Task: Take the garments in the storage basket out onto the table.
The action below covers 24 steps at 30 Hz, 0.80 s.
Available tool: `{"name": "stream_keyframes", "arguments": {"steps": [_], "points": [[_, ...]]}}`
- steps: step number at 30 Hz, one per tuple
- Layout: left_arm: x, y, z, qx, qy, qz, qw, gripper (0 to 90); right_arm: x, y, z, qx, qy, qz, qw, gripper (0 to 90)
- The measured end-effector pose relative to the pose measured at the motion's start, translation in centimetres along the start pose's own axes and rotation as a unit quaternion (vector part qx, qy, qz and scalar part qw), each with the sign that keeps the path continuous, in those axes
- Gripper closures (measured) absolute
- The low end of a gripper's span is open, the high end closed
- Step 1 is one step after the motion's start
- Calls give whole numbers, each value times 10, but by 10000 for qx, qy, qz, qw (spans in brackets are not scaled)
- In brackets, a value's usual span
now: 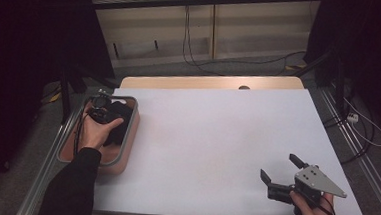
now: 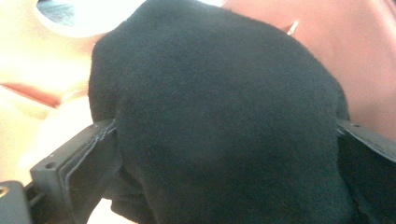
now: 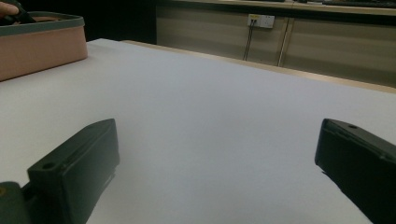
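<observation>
A black cloth lies in a pink bin with a grey rim at the table's left edge. My left gripper is down inside the bin, held by a hand in a dark sleeve. In the left gripper view the black cloth bulges between the two jaws, which stand wide apart on either side of it; the left gripper is open around the cloth. My right gripper hovers low over the table near the front right corner, open with nothing between its fingers.
The white table top stretches between the bin and the right gripper. The pink bin stands far left in the right gripper view. Cables trail on the floor behind and to the right of the table.
</observation>
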<state>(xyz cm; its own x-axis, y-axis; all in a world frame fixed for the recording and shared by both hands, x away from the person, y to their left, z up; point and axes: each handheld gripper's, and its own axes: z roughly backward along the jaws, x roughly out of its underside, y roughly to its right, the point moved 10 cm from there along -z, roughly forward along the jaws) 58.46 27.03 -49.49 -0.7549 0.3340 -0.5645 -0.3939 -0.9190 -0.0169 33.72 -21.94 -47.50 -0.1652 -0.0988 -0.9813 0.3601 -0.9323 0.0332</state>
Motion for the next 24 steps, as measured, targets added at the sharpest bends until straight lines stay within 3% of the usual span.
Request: {"name": "stream_keyframes", "arguments": {"steps": [7, 9, 11, 13, 19, 24], "points": [[0, 5, -8, 147, -46, -81, 9998, 0, 0, -1, 0, -10, -15, 13, 10000, 0], [1, 4, -9, 148, -61, -47, 9999, 0, 0, -1, -1, -12, -16, 9, 10000, 0], [6, 3, -12, 161, -224, 3, 9996, 0, 0, -1, -1, -13, -20, 11, 10000, 0], [8, 3, -13, 246, -186, 54, 9995, 4, 0, -2, -1, -21, -18, 21, 10000, 0], [12, 5, -12, 526, -270, 153, 9981, 136, 0, -2, 0, -41, 8, 19, 10000, 0], [13, 10, -6, 692, -262, 239, 9970, 375, 0, -3, 0, -40, -15, 22, 10000, 0]]}}
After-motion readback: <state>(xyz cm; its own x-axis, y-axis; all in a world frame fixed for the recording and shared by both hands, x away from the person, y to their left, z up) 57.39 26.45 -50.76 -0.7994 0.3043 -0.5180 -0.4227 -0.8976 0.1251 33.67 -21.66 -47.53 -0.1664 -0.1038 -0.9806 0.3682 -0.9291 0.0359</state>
